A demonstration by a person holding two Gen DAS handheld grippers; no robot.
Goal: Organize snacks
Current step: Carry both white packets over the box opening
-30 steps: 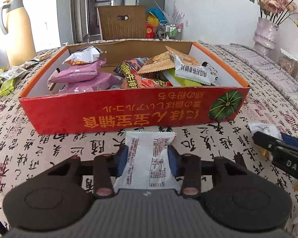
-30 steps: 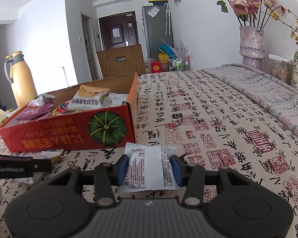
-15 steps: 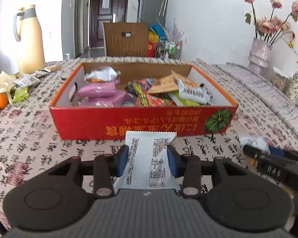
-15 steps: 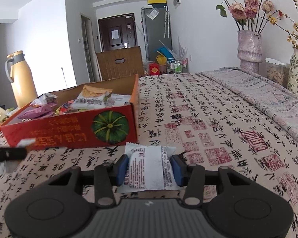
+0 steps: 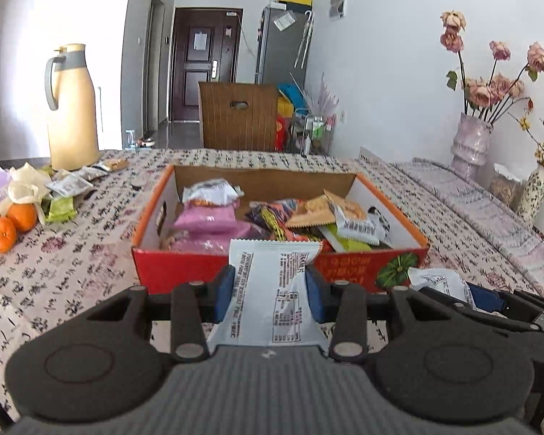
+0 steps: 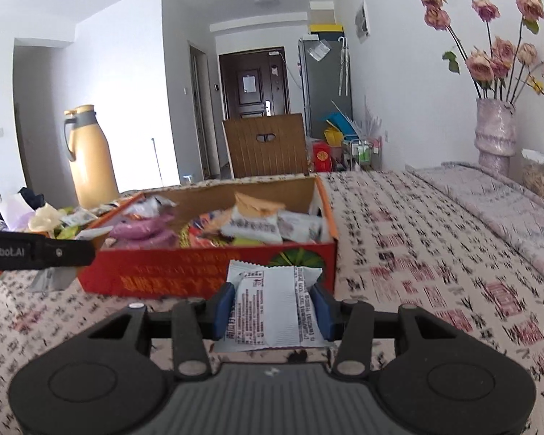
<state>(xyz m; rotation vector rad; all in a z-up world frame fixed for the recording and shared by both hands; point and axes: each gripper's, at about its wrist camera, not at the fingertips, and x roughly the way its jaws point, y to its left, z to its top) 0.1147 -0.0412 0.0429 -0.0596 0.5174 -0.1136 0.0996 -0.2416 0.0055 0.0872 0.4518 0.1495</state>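
Observation:
An open red cardboard box (image 5: 199,264) holds several snack packets, pink, orange and white. My left gripper (image 5: 270,290) is shut on a white snack packet (image 5: 272,297), held in the air just short of the box's near wall. My right gripper (image 6: 272,304) is shut on another white snack packet (image 6: 275,308), lifted before the box's (image 6: 163,275) right corner. In the left wrist view the right gripper (image 5: 497,301) and its packet (image 5: 435,282) show at the right. In the right wrist view the left gripper's finger (image 6: 36,252) crosses the left edge.
The table wears a cloth (image 5: 72,272) printed with calligraphy. At the far left stand a cream thermos (image 5: 72,108), oranges (image 5: 7,224) and loose packets (image 5: 69,185). Flower vases (image 5: 469,145) stand at the far right, and a wooden chair back (image 5: 239,116) rises behind the table.
Both grippers have risen with their packets, so the box's inside shows from higher up. The left one pulled back a little from the box; the right one swung left towards it.

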